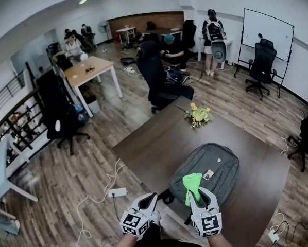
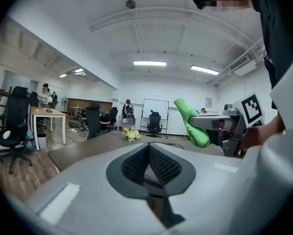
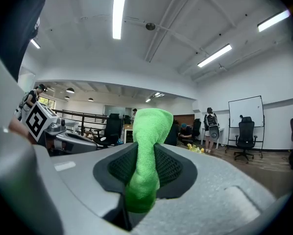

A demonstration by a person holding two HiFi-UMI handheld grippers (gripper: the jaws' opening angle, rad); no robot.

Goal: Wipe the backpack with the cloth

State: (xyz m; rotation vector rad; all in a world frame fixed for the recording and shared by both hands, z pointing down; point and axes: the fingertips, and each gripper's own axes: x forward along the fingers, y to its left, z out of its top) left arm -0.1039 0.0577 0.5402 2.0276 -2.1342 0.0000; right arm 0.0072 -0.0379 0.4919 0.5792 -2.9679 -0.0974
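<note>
A grey backpack lies flat on the dark brown table, just ahead of both grippers. My right gripper is shut on a bright green cloth, which sticks up from the jaws over the backpack's near end. The right gripper view shows the cloth pinched between the black pads of that gripper, held level and off the backpack. My left gripper hovers at the table's near edge, left of the backpack. Its jaws are shut and hold nothing. The cloth appears to its right.
A small bunch of yellow flowers stands at the table's far end. A white power strip with cables lies on the wood floor to the left. Office chairs, a desk, a whiteboard and people fill the room beyond.
</note>
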